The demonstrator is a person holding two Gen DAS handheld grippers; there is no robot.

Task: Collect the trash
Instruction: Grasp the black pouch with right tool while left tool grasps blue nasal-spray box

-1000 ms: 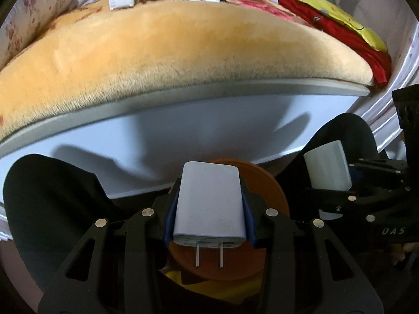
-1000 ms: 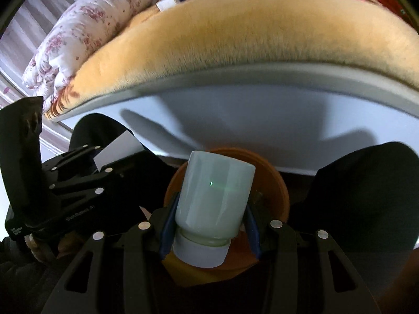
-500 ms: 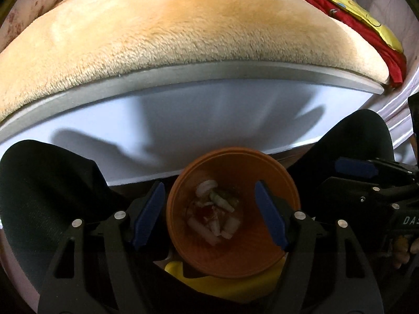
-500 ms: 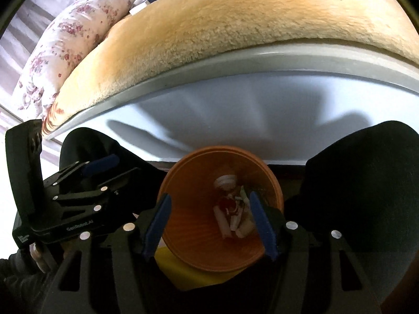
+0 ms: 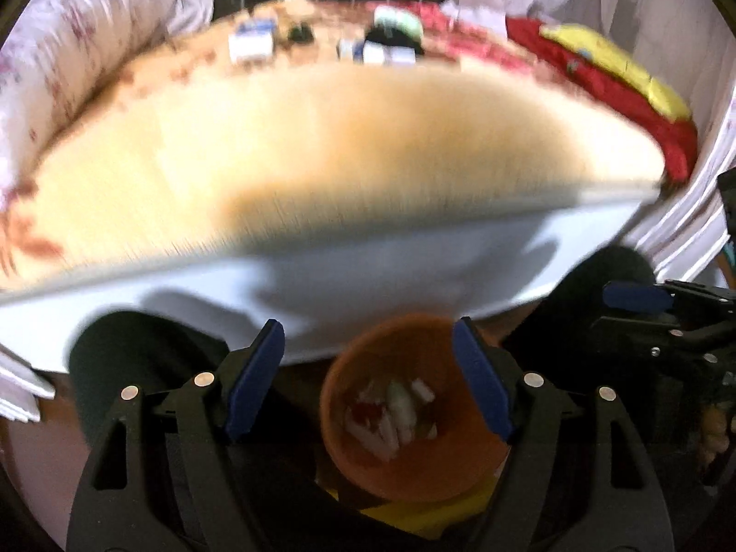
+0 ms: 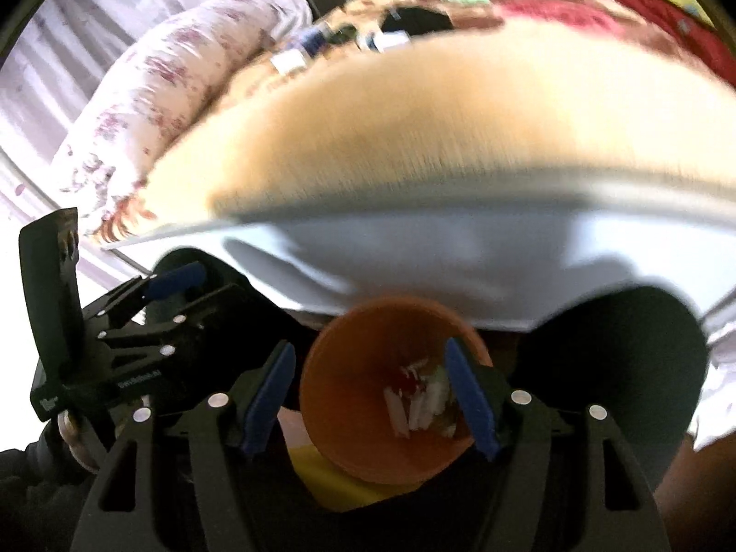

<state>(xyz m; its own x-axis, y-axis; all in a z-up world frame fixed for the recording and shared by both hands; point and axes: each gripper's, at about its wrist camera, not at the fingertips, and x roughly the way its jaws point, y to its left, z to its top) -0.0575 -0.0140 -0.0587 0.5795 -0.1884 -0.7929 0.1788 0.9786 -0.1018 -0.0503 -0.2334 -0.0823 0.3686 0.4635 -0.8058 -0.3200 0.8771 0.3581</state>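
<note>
Litter on the bed [image 5: 257, 41] lay at twelve o'clock from my left gripper [image 5: 368, 377] and right gripper [image 6: 370, 395], both empty, jaws opening.

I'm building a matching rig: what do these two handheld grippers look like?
Both the left gripper and right gripper are black skeletal plastic with cut-out arms, silver round fasteners and blue pads on the fingers. Small white lettering marks the left gripper's body; it is unreadable.

bin [image 5: 441, 474]: orange, white and red scraps inside
blanket [image 5: 322, 138]: tan plush
rolled quilt [image 6: 152, 92], at 10 o'clock: white, purple floral
gripper pads [image 5: 257, 382]: blue
cloth [image 5: 612, 92], at 2 o'clock: red, yellow
</note>
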